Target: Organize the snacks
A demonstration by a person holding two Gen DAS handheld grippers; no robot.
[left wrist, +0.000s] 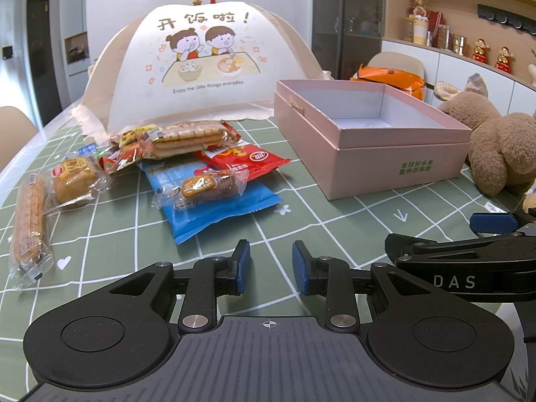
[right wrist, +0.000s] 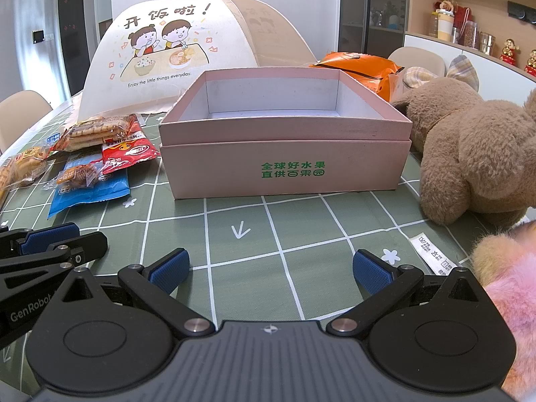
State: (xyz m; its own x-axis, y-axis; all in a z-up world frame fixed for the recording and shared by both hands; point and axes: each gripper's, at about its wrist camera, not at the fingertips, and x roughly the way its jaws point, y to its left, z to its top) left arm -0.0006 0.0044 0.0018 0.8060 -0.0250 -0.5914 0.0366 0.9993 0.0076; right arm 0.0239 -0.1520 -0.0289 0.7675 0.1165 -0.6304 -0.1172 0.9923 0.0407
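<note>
A pile of wrapped snacks lies on the green checked tablecloth: a blue packet (left wrist: 214, 207), a red packet (left wrist: 248, 162), a biscuit pack (left wrist: 187, 139), a small brown cake (left wrist: 209, 186), a yellow cake (left wrist: 72, 179) and a long wafer stick (left wrist: 30, 221). The pile also shows in the right wrist view (right wrist: 90, 167). An open, empty pink box (left wrist: 398, 164) (right wrist: 284, 171) stands to their right. My left gripper (left wrist: 270, 266) is open and empty, just short of the blue packet. My right gripper (right wrist: 270, 268) is wide open and empty, in front of the box.
A mesh food cover (left wrist: 201, 63) stands behind the snacks. A brown plush toy (right wrist: 475, 147) lies right of the box, a pink plush (right wrist: 509, 301) is at the right gripper's side, and an orange bag (right wrist: 361, 70) is behind the box. Shelves line the right wall.
</note>
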